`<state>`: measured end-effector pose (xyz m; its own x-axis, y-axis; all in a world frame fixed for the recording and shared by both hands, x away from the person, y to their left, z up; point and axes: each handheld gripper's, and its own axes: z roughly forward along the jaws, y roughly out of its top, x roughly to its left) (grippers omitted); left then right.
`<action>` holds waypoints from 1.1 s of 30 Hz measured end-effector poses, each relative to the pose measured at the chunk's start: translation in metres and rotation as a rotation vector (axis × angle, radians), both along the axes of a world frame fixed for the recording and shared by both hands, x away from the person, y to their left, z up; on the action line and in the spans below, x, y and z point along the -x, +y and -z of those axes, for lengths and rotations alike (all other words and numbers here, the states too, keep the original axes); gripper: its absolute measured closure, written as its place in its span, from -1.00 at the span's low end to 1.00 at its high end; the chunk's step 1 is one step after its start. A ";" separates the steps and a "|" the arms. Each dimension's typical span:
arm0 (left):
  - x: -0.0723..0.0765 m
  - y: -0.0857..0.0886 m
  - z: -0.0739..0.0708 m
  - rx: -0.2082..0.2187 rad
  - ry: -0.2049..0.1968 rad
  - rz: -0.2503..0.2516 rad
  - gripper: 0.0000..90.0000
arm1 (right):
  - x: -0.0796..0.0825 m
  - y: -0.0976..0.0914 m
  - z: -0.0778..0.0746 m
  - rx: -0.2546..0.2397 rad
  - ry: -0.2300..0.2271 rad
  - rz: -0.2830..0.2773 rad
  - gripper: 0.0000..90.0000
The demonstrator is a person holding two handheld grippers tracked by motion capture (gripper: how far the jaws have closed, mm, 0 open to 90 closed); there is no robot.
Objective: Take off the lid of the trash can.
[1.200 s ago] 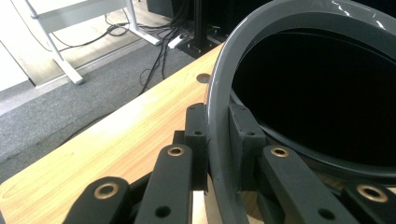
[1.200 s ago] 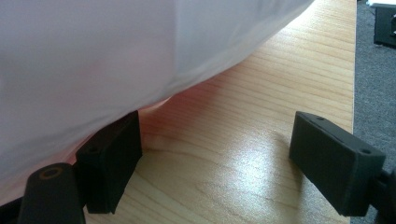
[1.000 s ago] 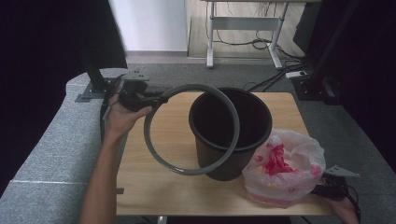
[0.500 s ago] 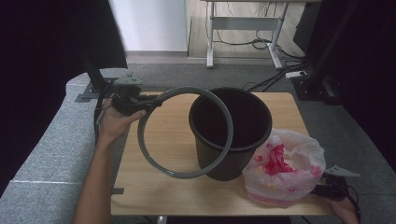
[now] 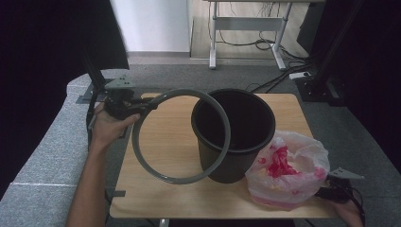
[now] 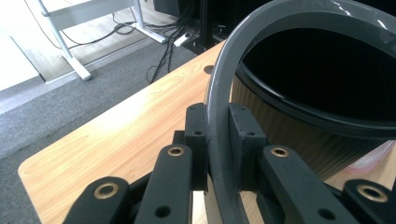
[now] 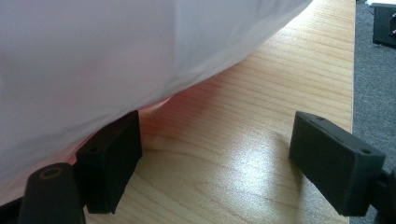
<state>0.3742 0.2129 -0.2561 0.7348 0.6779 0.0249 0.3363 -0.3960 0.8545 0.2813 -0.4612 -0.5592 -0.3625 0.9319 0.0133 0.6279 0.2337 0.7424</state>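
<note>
L gripper (image 5: 142,105) is clamped on the grey ring (image 5: 182,135), at the ring's upper-left edge, held over the left side of the wooden surface (image 5: 165,198). In the left gripper view both pads sit tight against the ring band (image 6: 219,116), one each side, w/ the band running up betw. them and arcing off to the right. Ring hangs tilted: its right arc crosses in front of the black bin (image 5: 234,137), overlapping the bin's left rim; its lower arc sits low near the surface by the bin's base. Can't tell if the ring touches bin or surface.

Bin stands upright, mouth open, approx. mid-surface, toward the right. Just right of it and touching its lower side lies a white plastic bag (image 5: 288,170) w/ red/pink showing through, at the surface's front right corner.

R gripper (image 5: 338,189) is low at the front right corner, beside the bag, w/ the person's hand behind it. In the right gripper view its jaws are spread wide, wood grain visible betw. them; white bag (image 7: 116,60) drapes over the left pad (image 7: 112,158) and seems to rest on it, right pad clear of it. Nothing pinched.

Person's left hand (image 5: 108,130) wraps the L gripper's body; forearm comes in from the bottom left.
</note>
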 end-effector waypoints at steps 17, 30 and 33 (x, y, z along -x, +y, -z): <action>0.013 0.033 0.010 0.003 0.012 -0.044 0.76 | 0.000 0.000 0.000 0.000 0.000 0.001 -0.62; 0.022 0.057 0.022 0.010 0.027 -0.076 0.76 | 0.000 0.000 0.000 0.000 0.000 0.002 -0.62; 0.025 0.062 0.025 0.016 0.029 -0.083 0.76 | 0.000 0.000 0.000 0.000 0.000 0.002 -0.62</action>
